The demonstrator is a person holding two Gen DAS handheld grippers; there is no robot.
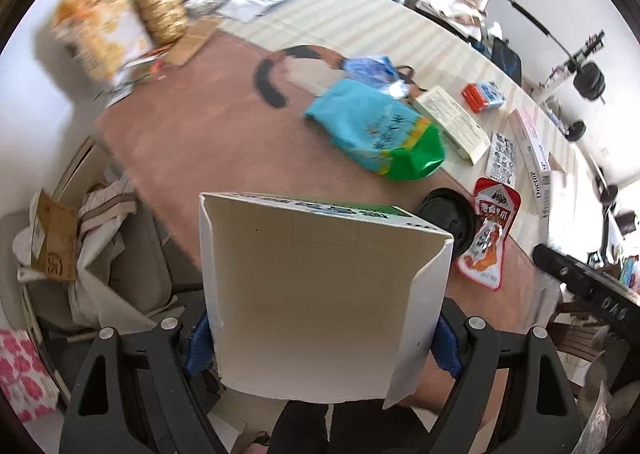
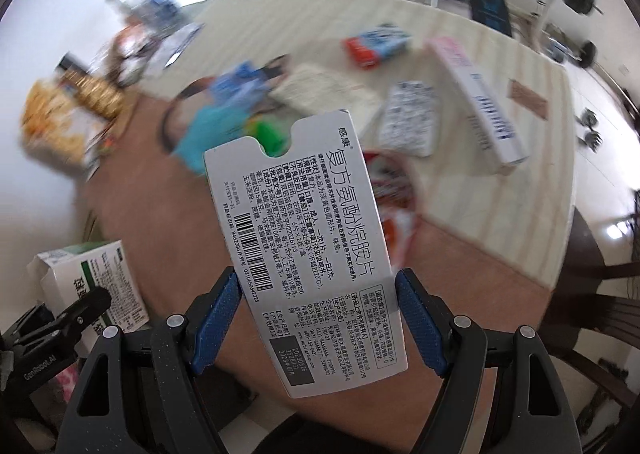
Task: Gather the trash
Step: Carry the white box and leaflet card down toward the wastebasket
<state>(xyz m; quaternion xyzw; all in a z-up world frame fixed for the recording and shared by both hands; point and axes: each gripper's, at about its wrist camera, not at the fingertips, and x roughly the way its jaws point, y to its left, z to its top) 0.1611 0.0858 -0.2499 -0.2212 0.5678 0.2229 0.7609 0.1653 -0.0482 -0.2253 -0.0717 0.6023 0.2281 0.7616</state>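
While left tool [image 1: 320, 338] grips white carton [image 1: 316, 294]; right tool [image 2: 318, 318] clamps medicine box [image 2: 308, 254].

Your left tool [image 1: 320, 338]: matt black plastic arms, blue textured pads [image 1: 446, 346], bright metal pivot pins, closed on an open carton [image 1: 316, 294] of plain matt greyish cardboard. Your right tool [image 2: 318, 318]: the same speckled black plastic and stippled blue pads [image 2: 420, 318], pressed against a flattened medicine box [image 2: 308, 254] of smooth printed card. Tabletop [image 1: 192, 142]: matt brown covering. Green-and-teal bag [image 1: 380, 130]: glossy film. Red snack pouch [image 1: 490, 230]: shiny foil-like plastic. Black lid [image 1: 444, 210]: dull plastic.
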